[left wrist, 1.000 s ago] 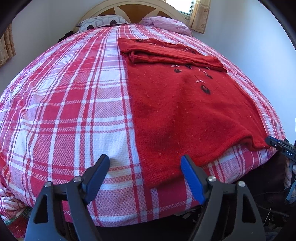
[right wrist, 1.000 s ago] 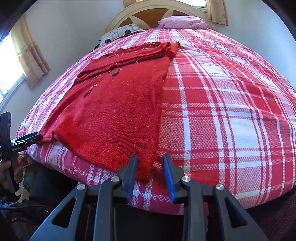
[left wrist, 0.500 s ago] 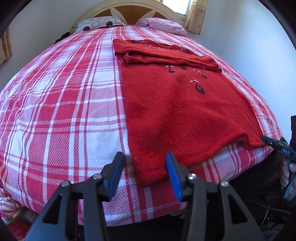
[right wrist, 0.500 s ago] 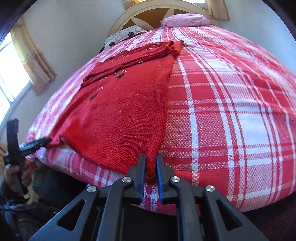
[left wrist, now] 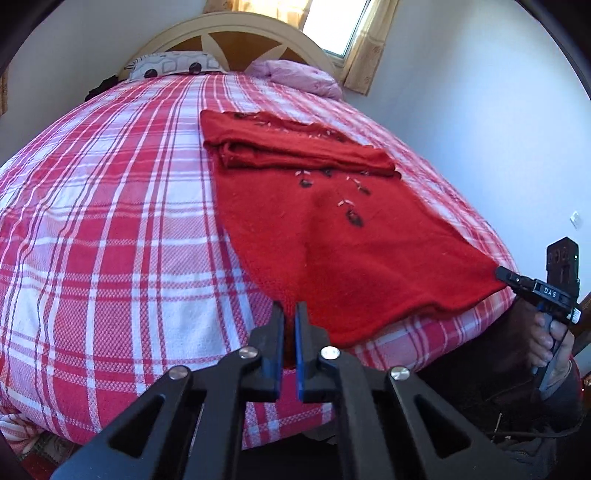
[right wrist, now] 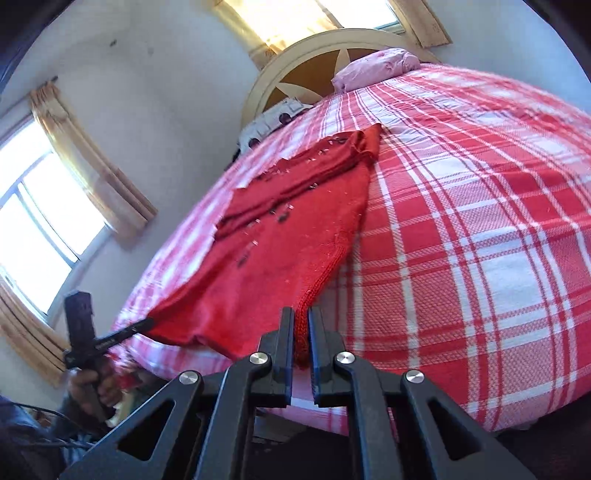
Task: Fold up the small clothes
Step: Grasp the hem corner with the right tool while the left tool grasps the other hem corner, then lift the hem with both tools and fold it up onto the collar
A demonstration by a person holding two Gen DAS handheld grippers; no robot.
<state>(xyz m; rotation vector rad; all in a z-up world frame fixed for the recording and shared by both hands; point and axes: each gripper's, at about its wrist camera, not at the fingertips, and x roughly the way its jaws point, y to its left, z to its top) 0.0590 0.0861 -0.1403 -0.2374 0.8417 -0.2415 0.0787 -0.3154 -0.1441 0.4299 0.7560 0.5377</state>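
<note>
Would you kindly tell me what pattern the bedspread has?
The bedspread is a red-and-white plaid, clearest in the left wrist view.

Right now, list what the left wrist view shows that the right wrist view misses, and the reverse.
Only the left wrist view shows the left gripper shut on the red sweater's near-left hem corner, with a white wall plate to the right.

Only the right wrist view shows the right gripper pinching the hem's other corner, plus a curtained side window.

Both show the sweater with its top part folded, the plaid bedspread, a pink pillow, a patterned pillow and the arched headboard.
</note>
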